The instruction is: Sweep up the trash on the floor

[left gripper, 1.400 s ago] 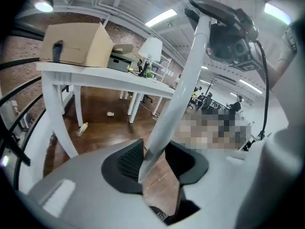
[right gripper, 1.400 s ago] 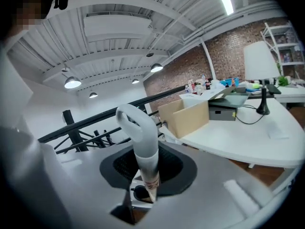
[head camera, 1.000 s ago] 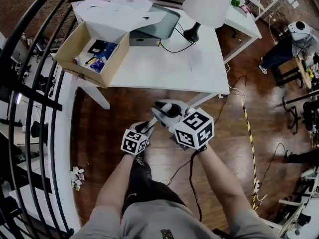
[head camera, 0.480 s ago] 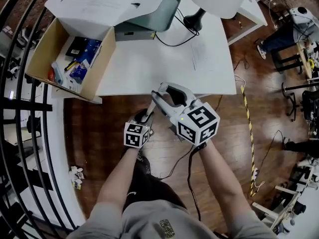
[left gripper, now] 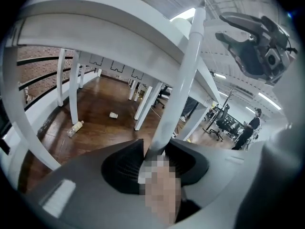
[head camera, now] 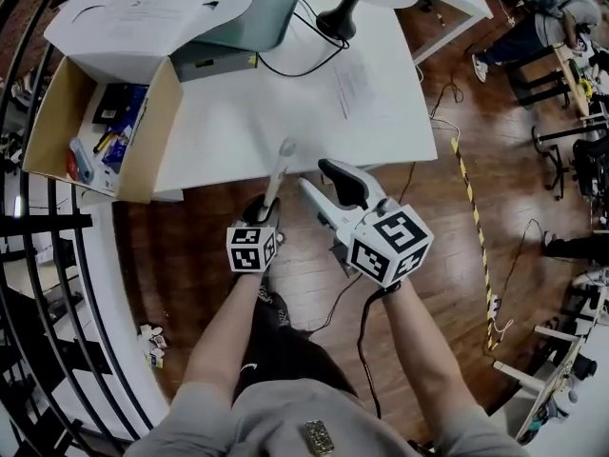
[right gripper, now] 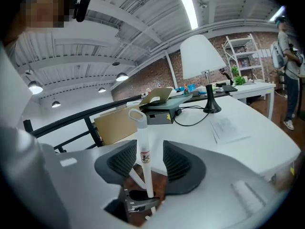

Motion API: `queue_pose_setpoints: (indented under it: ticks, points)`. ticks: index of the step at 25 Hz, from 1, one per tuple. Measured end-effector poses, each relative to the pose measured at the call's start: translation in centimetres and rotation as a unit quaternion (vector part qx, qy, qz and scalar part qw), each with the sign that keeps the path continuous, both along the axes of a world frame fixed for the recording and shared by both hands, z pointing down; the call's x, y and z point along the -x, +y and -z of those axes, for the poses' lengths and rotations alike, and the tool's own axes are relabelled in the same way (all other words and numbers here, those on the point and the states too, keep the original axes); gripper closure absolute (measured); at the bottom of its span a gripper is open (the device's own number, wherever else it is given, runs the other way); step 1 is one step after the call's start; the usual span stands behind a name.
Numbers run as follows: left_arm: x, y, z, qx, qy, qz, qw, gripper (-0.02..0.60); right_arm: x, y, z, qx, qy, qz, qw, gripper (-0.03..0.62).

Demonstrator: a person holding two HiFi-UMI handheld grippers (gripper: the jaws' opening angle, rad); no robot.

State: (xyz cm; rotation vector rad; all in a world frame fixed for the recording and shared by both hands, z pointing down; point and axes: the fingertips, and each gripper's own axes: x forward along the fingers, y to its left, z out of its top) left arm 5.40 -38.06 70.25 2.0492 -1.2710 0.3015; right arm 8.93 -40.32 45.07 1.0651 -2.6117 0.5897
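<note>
Left gripper point(left gripper: 153, 152) clamped on a white handle point(left gripper: 183, 75), pads pressed on both sides low on the shaft. The handle runs up and away from it. In the head view the handle's looped top sits over the near edge of the table point(head camera: 285, 103).

Trash point(head camera: 150, 344): small crumpled pile on the floor, low and left of the left gripper, well apart from it, beside the black railing point(head camera: 48, 222). The left gripper view shows more on the floor under the table, past the white legs: a bottle point(left gripper: 75, 127) lying on its side and a cup point(left gripper: 113, 114), both well apart from the gripper.

Cardboard box point(head camera: 157, 141) on the table's left end, open. Inside are pens, a blue packet and a dark flat item. White sheets lie over its far edge.

Right gripper point(right gripper: 148, 162) sits just right of the left one. Its jaws stand apart and have just been opening. The upper handle stands in the gap between the pads, and neither pad touches it.

Further right on the table are a printed sheet point(head camera: 352, 84) and a lamp point(head camera: 335, 22) with a black base.
</note>
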Motion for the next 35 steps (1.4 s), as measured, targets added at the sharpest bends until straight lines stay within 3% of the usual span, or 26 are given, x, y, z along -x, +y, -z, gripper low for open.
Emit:
queue_pose_setpoints:
  ticks: [11, 19, 24, 30, 35]
  points:
    - [-3.0, -0.6, -0.4, 0.001, -0.015, -0.031, 0.9994, 0.397, -6.4, 2.8, -1.3, 0.024, 0.003, -0.054, 0.998, 0.433]
    - [-3.8, 0.6, 1.2, -0.008, -0.021, -0.044, 0.9988, 0.341, -8.0, 4.2, -0.8, 0.027, -0.007, -0.062, 0.998, 0.436]
    - [-1.9, 3.5, 5.4, -0.038, -0.013, -0.032, 0.9987, 0.381, -5.6, 6.7, 0.8, 0.023, -0.024, -0.025, 0.999, 0.467]
    - [2.8, 8.6, 13.0, -0.113, -0.022, -0.001, 0.9933, 0.577, -0.9, 11.8, 4.0, -0.002, -0.056, 0.035, 0.998, 0.594]
    - [8.9, 14.7, 20.7, -0.179, -0.027, 0.062, 0.9816, 0.563, 6.0, 16.5, 6.7, -0.017, -0.078, 0.135, 0.988, 0.594]
